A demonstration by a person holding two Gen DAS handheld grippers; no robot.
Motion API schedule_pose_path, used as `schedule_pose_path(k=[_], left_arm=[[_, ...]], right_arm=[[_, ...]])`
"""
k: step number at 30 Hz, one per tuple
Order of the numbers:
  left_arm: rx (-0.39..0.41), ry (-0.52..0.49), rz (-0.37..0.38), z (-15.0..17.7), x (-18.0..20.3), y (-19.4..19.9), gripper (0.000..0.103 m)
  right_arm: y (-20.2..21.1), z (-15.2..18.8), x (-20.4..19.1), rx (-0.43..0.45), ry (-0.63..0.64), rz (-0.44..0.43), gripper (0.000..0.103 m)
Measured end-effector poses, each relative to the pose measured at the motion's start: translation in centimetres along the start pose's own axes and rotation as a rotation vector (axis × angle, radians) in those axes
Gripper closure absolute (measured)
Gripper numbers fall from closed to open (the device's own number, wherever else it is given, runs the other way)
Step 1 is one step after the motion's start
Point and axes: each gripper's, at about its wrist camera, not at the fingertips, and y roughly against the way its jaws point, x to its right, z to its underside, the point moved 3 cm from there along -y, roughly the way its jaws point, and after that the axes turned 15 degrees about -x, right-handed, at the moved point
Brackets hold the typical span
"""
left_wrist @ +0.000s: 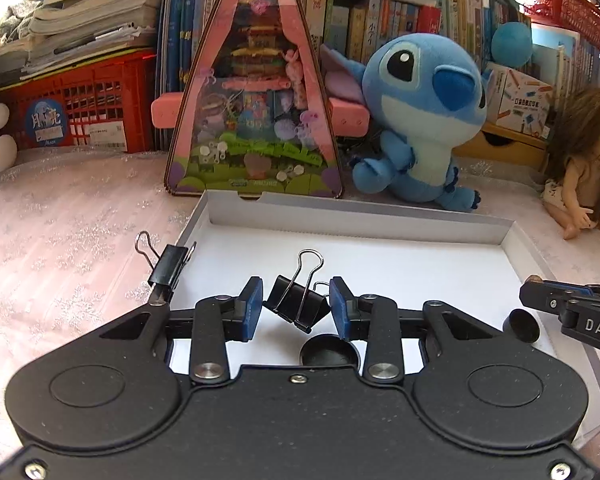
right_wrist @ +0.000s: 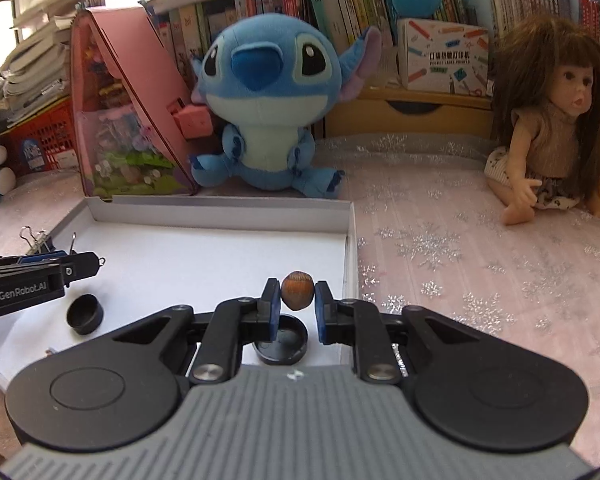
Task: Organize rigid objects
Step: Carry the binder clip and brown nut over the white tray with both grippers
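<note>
A shallow white box lid (left_wrist: 352,216) lies on the table. My left gripper (left_wrist: 296,304) is shut on a black binder clip (left_wrist: 298,304), held above the lid's floor. A second binder clip (left_wrist: 168,266) is clamped on the lid's left rim; it also shows in the right wrist view (right_wrist: 40,240). My right gripper (right_wrist: 297,300) is shut on a brown hazelnut (right_wrist: 297,290) above the lid's right side. Two black round caps lie in the lid: one (right_wrist: 280,340) under the right gripper and one (right_wrist: 85,313) further left. They also show in the left wrist view (left_wrist: 329,354) (left_wrist: 522,325).
A blue Stitch plush (right_wrist: 260,112), a pink triangular toy box (left_wrist: 256,92) and a doll (right_wrist: 556,140) stand behind the lid. Books and red crates (left_wrist: 80,108) line the back. The table wears a pink snowflake cloth (right_wrist: 460,264).
</note>
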Motion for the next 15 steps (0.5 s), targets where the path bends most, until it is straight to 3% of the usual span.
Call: schedule_pose_path(k=[15], left_arm=[[-0.018, -0.012, -0.016, 0.5, 0.3, -1.0, 0.069]], right_arm=[[-1.2, -0.1, -0.3, -0.016, 0.006, 0.013, 0.081]])
